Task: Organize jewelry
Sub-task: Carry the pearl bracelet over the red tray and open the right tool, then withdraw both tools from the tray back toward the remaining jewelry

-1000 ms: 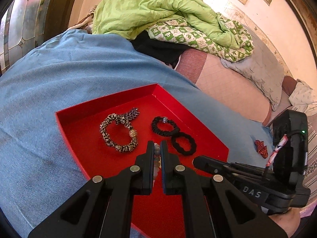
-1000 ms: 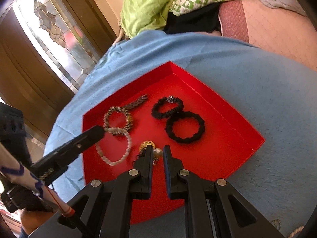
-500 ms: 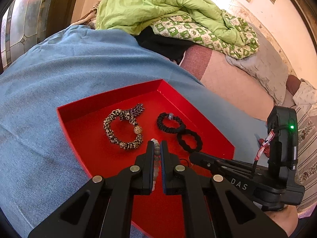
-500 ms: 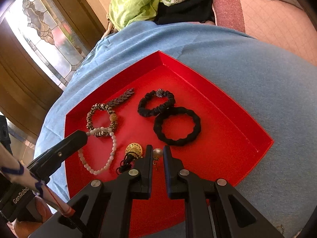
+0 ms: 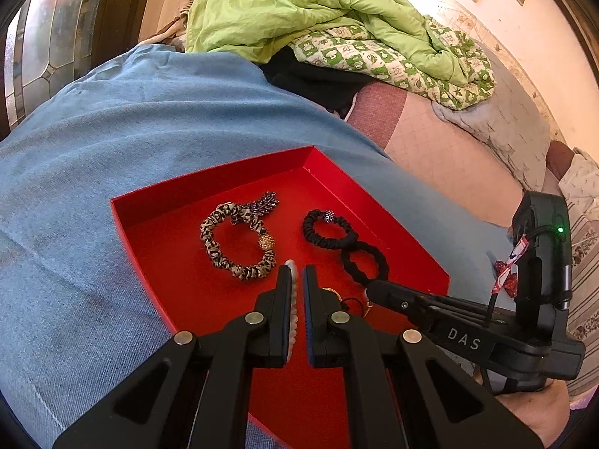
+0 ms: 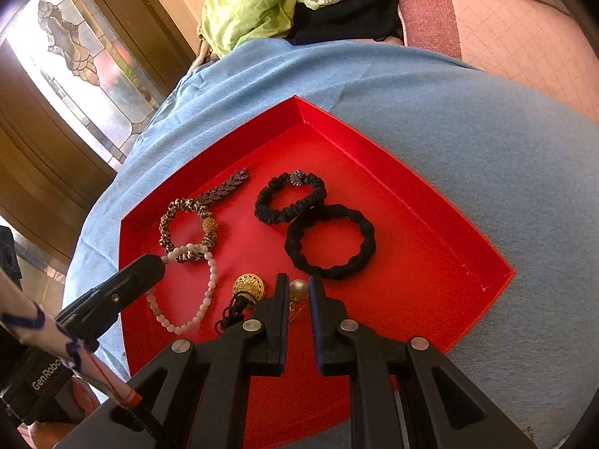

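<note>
A red tray point(image 6: 430, 194) point(image 5: 149, 202) lies on a blue cloth. In it are a leopard-print scrunchie point(image 5: 239, 247) point(image 6: 183, 220), a dark leaf clip point(image 6: 224, 187), two black hair ties point(image 6: 329, 239) point(image 5: 329, 228), a gold round pendant point(image 6: 249, 286) and a white bead bracelet point(image 6: 207, 292). My left gripper point(image 5: 297, 273) is shut on the bead bracelet point(image 5: 294, 299) at its top end. My right gripper point(image 6: 297, 284) is shut on a pearl earring point(image 6: 298, 288), low over the tray floor.
A green quilt point(image 5: 299, 11) and patterned bedding point(image 5: 393, 60) are piled at the back. A small red ornament point(image 5: 507, 280) lies on the cloth right of the tray. A stained-glass door point(image 6: 75, 56) stands at the left.
Both grippers have pulled back and risen a little over the tray. The bead bracelet has stretched out from the left gripper's tips. The scrunchies and hair ties have not moved.
</note>
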The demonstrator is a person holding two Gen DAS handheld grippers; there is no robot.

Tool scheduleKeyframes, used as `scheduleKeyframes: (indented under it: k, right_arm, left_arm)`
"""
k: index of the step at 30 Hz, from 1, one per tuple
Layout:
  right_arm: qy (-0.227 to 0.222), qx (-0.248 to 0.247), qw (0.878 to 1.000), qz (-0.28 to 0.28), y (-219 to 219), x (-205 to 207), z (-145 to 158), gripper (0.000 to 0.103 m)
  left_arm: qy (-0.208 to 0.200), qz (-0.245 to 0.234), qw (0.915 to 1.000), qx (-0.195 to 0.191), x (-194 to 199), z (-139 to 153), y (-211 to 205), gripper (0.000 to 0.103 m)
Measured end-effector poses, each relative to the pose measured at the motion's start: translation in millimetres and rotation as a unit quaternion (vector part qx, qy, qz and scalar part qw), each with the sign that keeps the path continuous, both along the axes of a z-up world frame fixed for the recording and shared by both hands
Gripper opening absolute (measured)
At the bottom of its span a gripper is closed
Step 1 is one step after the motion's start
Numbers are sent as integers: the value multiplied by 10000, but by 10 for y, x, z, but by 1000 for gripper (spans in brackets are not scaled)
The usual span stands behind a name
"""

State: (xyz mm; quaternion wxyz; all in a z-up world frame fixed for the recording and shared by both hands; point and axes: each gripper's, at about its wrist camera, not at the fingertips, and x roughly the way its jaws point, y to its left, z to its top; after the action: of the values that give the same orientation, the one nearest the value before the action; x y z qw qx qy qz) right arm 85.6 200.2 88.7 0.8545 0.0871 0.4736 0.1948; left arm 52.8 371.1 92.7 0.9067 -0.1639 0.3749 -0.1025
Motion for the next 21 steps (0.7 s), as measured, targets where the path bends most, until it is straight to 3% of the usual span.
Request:
scheduleKeyframes:
  k: [3,6,13,21]
  right_arm:
    - [-14,4,10000,19,4,-3,19,12]
    - [-35,-6,10000,8,2,-9,43,12]
    - [-176,134,9998,28,-77,-109,206,13]
    - [-288,293,9992,24,-227,-261,375,13]
  left_arm:
    - [-17,16,10000,17,-6,5,-5,6]
    - [-46,52,10000,48,-13,14,-8,14]
    - [-228,60,9997,28,-54,119,-57,14]
    - [-404,17,9987,317,-99,204,-251,14]
